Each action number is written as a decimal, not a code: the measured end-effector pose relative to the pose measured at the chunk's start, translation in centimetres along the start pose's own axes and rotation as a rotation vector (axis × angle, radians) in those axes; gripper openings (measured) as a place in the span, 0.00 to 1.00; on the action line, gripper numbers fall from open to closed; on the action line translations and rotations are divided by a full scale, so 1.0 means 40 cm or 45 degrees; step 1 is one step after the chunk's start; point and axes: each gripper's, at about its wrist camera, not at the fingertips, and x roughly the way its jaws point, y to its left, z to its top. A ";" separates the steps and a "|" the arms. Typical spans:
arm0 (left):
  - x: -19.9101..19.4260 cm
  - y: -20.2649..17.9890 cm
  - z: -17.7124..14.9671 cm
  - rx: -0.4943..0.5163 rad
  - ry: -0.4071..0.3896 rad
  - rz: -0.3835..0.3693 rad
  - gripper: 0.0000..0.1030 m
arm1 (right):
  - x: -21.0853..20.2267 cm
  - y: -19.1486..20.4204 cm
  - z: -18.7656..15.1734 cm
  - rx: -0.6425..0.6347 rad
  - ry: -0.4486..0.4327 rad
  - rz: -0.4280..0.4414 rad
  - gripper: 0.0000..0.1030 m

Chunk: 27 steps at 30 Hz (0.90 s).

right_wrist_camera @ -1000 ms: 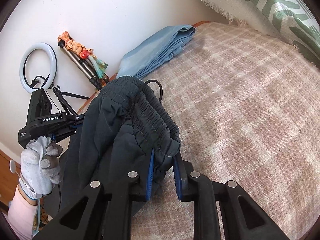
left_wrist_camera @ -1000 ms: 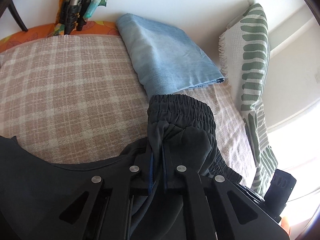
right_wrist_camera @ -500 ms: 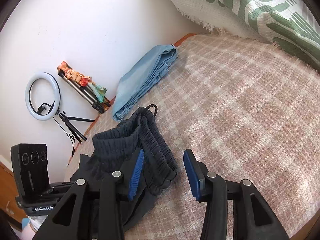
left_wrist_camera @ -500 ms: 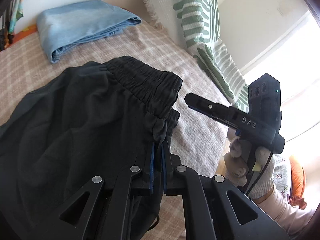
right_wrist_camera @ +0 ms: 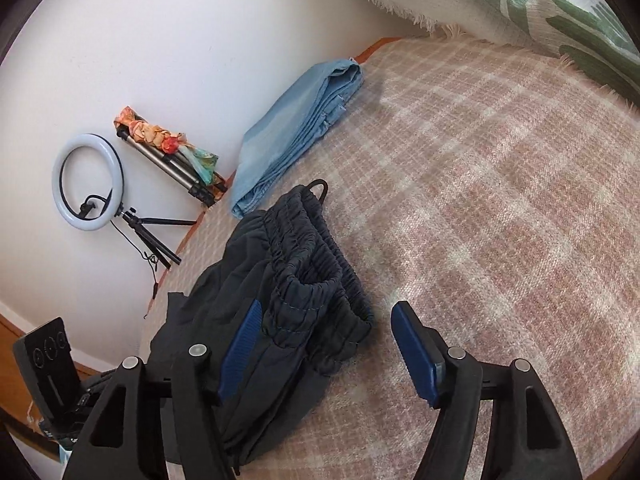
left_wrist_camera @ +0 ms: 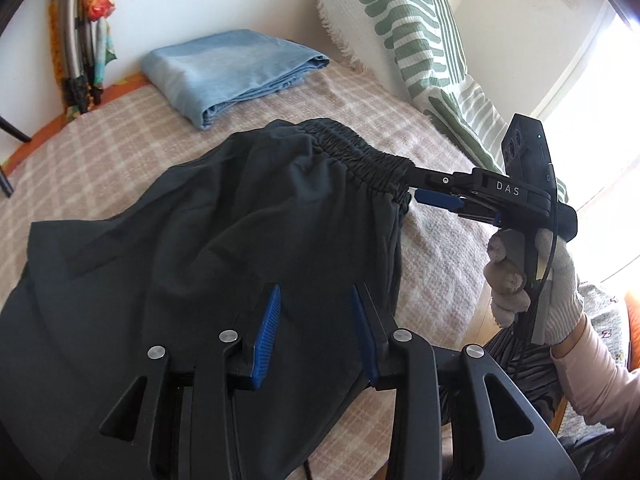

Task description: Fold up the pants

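The dark pants [left_wrist_camera: 208, 248] lie bunched on the plaid bed cover [left_wrist_camera: 100, 160], elastic waistband [left_wrist_camera: 360, 160] toward the far side. My left gripper [left_wrist_camera: 316, 300] is open and empty, hovering just above the pants' fabric. My right gripper [right_wrist_camera: 326, 316] is open, its jaws standing either side of the waistband's near end [right_wrist_camera: 316, 300]; its left pad [right_wrist_camera: 240, 348] lies against the fabric. In the left wrist view the right gripper [left_wrist_camera: 424, 190] shows at the waistband's right end.
Folded light-blue pants [left_wrist_camera: 232, 68] lie at the far side by the wall, also in the right wrist view [right_wrist_camera: 296, 128]. A green-patterned pillow [left_wrist_camera: 420, 40] leans at the right. A ring light on a tripod [right_wrist_camera: 90, 180] stands beyond the bed.
Both grippers have let go of the pants: the right opened first, then the left. The pants dropped onto the bed and both grippers drew back slightly.
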 end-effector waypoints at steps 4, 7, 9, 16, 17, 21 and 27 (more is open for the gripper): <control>-0.085 0.080 -0.063 -0.063 -0.051 0.103 0.33 | 0.025 -0.021 -0.017 0.110 0.067 0.023 0.71; -0.149 0.157 -0.121 -0.168 -0.090 0.146 0.33 | 0.032 -0.015 -0.018 0.105 0.068 0.041 0.76; -0.190 0.213 -0.163 -0.253 -0.110 0.169 0.33 | 0.035 -0.016 -0.022 0.121 0.057 0.067 0.76; -0.285 0.388 -0.370 -0.534 -0.124 0.269 0.33 | 0.072 0.001 -0.033 0.132 0.070 0.129 0.40; -0.289 0.406 -0.399 -0.570 -0.118 0.283 0.33 | 0.078 0.006 -0.035 0.126 0.074 0.126 0.29; -0.310 0.447 -0.471 -0.641 -0.112 0.362 0.33 | 0.044 0.056 -0.045 0.034 -0.003 0.108 0.19; -0.338 0.467 -0.501 -0.648 -0.158 0.353 0.33 | -0.136 0.110 -0.080 -0.167 -0.255 -0.077 0.18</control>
